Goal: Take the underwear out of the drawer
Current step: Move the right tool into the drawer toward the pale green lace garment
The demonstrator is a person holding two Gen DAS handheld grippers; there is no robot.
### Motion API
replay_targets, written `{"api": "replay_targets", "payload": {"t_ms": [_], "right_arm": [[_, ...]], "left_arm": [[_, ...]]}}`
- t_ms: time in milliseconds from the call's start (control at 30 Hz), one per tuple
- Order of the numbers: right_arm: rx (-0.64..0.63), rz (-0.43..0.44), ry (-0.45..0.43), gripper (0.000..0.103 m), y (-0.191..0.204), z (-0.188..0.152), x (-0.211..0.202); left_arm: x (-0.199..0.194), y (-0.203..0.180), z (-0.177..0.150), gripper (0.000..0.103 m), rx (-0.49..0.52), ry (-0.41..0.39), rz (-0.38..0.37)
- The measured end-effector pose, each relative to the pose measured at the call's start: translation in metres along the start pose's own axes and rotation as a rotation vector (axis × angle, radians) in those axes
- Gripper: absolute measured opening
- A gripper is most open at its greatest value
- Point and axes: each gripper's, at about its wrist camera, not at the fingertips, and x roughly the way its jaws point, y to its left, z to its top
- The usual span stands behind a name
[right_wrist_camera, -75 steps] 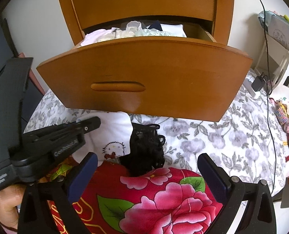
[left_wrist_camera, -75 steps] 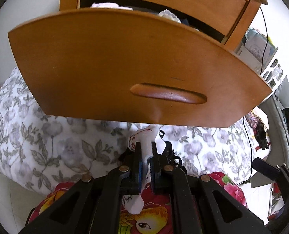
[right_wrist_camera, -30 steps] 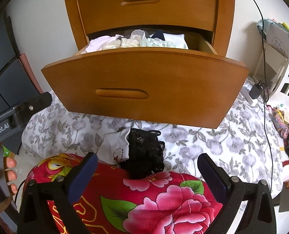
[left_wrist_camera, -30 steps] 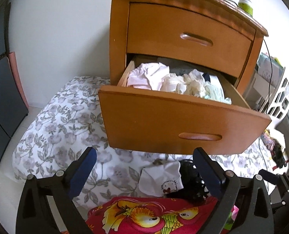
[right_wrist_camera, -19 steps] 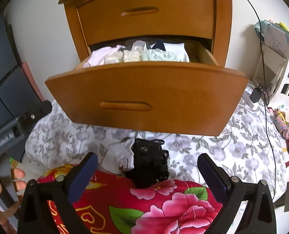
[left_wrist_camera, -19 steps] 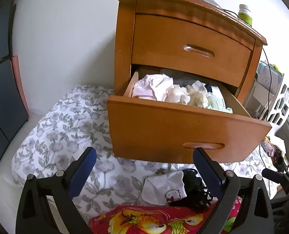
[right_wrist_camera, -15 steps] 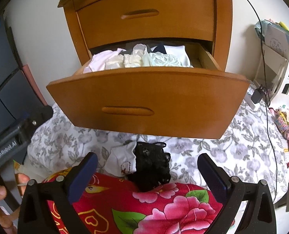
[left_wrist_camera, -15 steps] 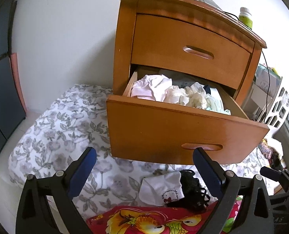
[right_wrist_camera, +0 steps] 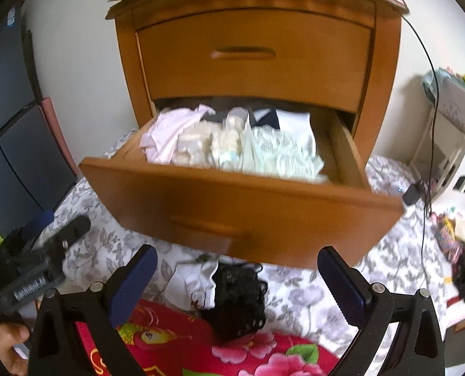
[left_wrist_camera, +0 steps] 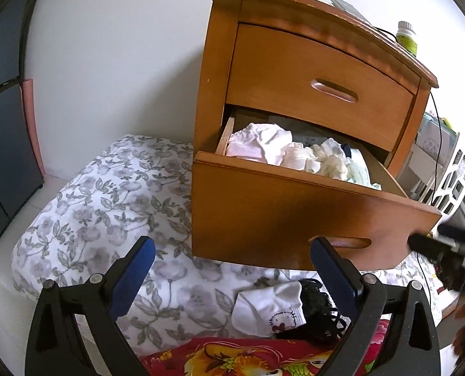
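Observation:
The lower drawer (left_wrist_camera: pixel 295 216) (right_wrist_camera: pixel 232 210) of a wooden nightstand stands pulled out, packed with folded pale underwear (left_wrist_camera: pixel 295 153) (right_wrist_camera: pixel 232 144). On the floral quilt below it lie a white pair with a cartoon print (left_wrist_camera: pixel 268 310) (right_wrist_camera: pixel 194 282) and a black lace pair (left_wrist_camera: pixel 318 311) (right_wrist_camera: pixel 237 297), side by side and touching. My left gripper (left_wrist_camera: pixel 232 269) is open and holds nothing, in front of the drawer. My right gripper (right_wrist_camera: pixel 237 275) is open too, above the two pairs on the quilt, with nothing between its fingers.
The shut upper drawer (right_wrist_camera: pixel 254 56) sits above. A bottle (left_wrist_camera: pixel 406 36) and papers rest on the nightstand top. A red flowered blanket (right_wrist_camera: pixel 232 351) lies nearest me. A cable (right_wrist_camera: pixel 433 109) hangs at the right, beside a white shelf (right_wrist_camera: pixel 451 125). Dark panels (left_wrist_camera: pixel 0 125) stand at the left.
My left gripper let go of the white pair, which now lies on the quilt, and rose back. Both grippers have lifted, so the drawer's contents show from above.

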Motion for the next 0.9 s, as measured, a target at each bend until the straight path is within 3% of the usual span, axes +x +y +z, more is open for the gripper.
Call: {"api": "replay_targets", "payload": {"t_ms": [533,900], "right_arm": [[-0.106,-0.042,-0.030,0.103,-0.006,0.083,0.005],[-0.120,0.005,0.063,0.103,-0.001,0.111,0.043]], "left_arm": [[0.000,0.011,0.002,0.099,-0.003,-0.019,0.007],[0.000,0.009,0.001,0.099,0.015,-0.014,0.075]]}}
